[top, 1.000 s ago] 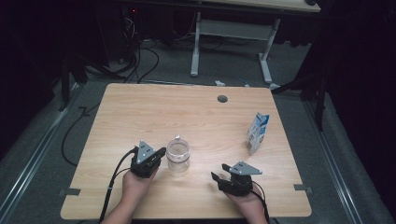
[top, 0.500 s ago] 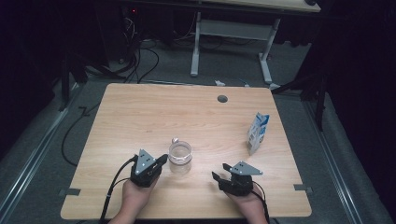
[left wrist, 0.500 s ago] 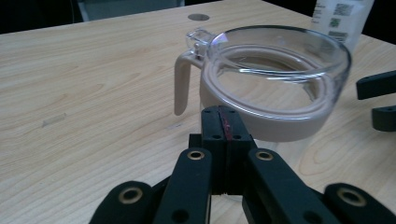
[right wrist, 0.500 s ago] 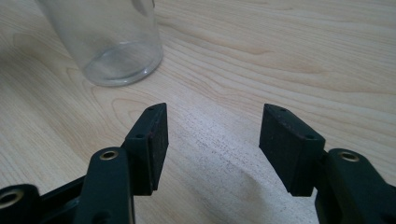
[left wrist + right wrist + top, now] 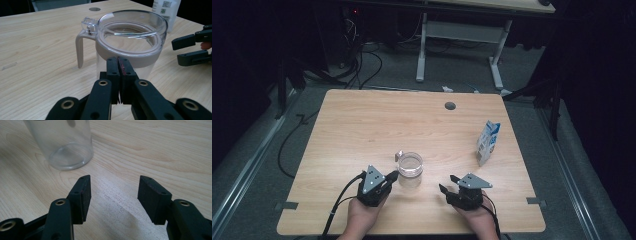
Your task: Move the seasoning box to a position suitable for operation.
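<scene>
Jug [image 5: 410,167] nearer table edge; left tongs [image 5: 392,176] apparently withdrawn.

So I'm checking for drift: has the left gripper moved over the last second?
Yes. In the high view the left gripper has slid back toward the table's near edge, away from the cable hole; its jaws are shut beside the clear jug.

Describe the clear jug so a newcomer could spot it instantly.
Start from the wooden table and go to its near edge, between the left gripper and right gripper. The clear jug stands there upright, transparent with a grey collar and handle, unlike the blue-and-white carton at the right.
</scene>
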Motion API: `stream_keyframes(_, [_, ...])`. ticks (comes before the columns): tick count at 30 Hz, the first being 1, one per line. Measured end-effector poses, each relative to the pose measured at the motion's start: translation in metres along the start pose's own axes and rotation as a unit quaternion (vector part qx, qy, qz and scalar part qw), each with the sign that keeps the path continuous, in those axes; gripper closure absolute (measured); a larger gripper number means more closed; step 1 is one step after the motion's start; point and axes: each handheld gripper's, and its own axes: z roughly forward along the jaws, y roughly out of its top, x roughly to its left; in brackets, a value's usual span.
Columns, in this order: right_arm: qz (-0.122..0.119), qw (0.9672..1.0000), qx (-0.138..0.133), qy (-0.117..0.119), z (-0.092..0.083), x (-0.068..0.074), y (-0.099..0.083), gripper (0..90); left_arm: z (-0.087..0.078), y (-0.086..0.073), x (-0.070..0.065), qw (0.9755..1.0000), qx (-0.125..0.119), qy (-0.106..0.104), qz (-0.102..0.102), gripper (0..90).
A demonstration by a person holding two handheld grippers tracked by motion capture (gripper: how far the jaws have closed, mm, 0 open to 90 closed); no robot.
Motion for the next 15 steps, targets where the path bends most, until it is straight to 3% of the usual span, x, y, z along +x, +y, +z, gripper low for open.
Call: stream_keyframes(15, [0.003, 1.0000, -0.007, 0.003, -0.002, 0.001, 0.000, 45.1, 0.005, -0.006, -0.012, 0.9998, 0.013, -0.016, 0.003, 86.7])
